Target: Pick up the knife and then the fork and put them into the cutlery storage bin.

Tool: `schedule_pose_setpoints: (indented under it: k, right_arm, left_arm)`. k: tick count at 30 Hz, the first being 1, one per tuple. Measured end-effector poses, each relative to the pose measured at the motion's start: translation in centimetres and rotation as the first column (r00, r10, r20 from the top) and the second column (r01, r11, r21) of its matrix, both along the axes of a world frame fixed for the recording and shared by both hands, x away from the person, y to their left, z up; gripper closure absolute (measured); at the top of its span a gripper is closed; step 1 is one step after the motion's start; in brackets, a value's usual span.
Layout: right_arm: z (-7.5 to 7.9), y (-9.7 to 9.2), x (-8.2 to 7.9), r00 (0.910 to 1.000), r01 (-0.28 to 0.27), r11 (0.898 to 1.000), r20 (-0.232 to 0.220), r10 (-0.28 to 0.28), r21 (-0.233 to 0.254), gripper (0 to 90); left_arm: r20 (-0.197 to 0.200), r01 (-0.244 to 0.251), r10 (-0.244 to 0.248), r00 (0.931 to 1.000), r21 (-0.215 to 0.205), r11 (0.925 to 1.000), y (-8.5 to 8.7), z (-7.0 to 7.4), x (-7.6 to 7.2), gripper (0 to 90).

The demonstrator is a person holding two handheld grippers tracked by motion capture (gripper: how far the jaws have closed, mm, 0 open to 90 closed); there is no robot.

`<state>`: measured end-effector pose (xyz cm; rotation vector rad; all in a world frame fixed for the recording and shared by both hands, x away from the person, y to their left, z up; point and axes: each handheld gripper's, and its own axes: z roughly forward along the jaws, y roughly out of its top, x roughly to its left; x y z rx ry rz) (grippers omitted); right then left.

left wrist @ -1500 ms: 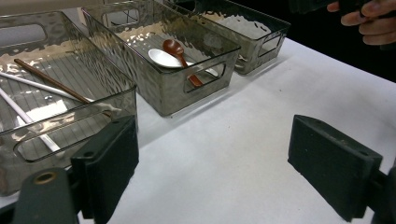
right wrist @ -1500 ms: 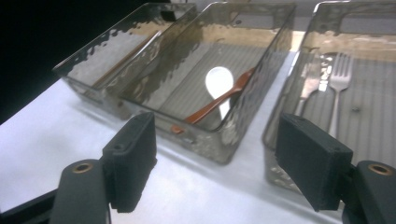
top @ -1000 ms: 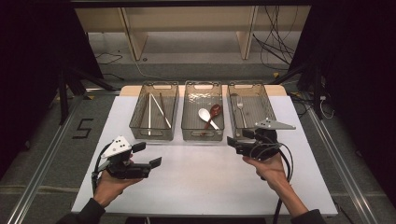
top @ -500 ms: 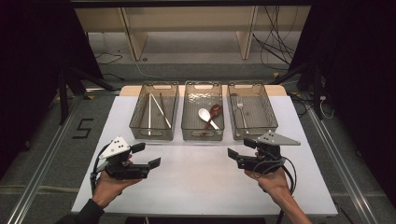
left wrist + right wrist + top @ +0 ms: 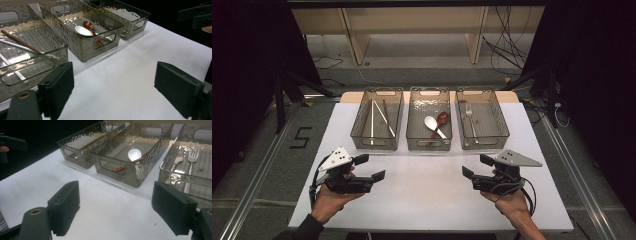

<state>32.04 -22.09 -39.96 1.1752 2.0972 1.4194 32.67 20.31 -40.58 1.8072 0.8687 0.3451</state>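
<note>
High view: both grippers' (image 5: 371,168) (image 5: 475,167) matte black blocky fingers released near rippled plastic bins (image 5: 428,143).

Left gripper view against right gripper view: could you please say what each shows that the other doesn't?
Left gripper view: chopsticks plainly laid out in the chopstick bin. Right gripper view: a fork and a knife close up in the cutlery bin. Shared: the middle bin holding a white spoon and a brown spoon, on the white table.

The right claw (image 5: 474,167) has drawn back from the right bin (image 5: 482,120), its jaws opening empty.
</note>
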Motion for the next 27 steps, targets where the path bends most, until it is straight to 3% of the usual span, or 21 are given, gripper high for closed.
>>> schedule_pose_setpoints:
  k: [17,27]
  right_arm:
    - [-0.16,-0.01,-0.02,1.0,0.005,1.0,0.001,-0.005,-0.006,22.9]
    - [-0.25,0.04,0.12,0.9999,0.011,1.0,-0.007,-0.011,-0.007,18.1]
  left_arm:
    - [-0.001,-0.003,0.003,1.0,0.001,1.0,0.05,-0.04,0.1,15.5]
    - [-0.001,-0.004,0.004,1.0,0.001,1.0,0.02,-0.06,0.13,15.5]
